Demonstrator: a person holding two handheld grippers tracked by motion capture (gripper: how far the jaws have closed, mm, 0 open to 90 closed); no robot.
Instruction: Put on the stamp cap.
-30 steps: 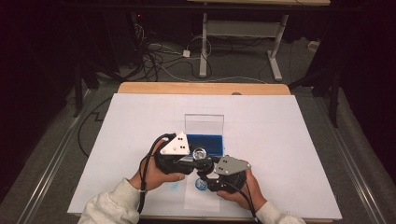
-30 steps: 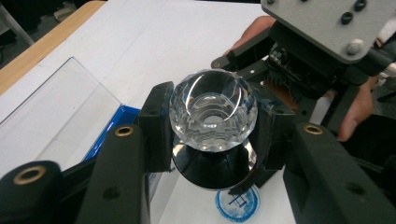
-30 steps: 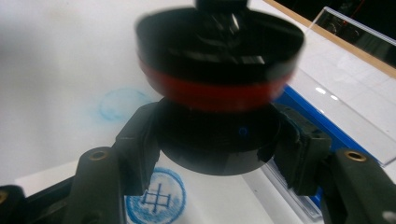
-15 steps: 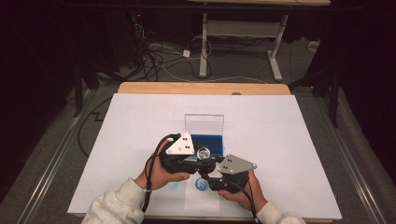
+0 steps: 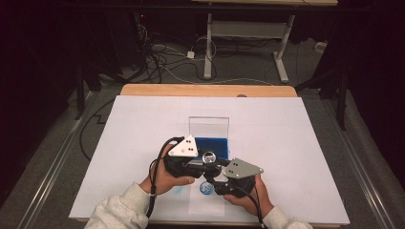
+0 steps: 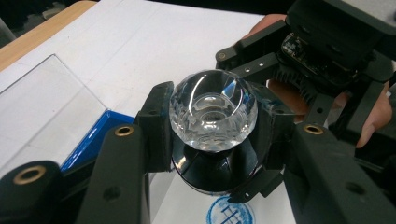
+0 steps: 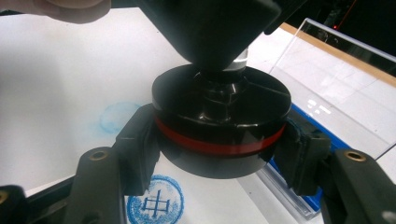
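Left hand-held gripper [image 6: 212,140] is clamping the faceted clear crystal knob [image 6: 213,109] of a round black stamp with a red band [image 7: 219,133], low in the middle of the high view; the right hand-held gripper [image 7: 217,154] is gripping that stamp's black base from both sides; the stamp is hanging just above a round blue stamped mark [image 7: 155,203] on the white paper sheet [image 5: 286,138] covering the counter; a blue ink pad in a clear open-lidded case [image 5: 210,143] is sitting just behind.

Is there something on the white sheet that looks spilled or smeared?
Yes. A faint blue smudge lies on the white sheet, to the left of the clean round stamp print. It is blurred and shows no clear pattern, unlike the print.
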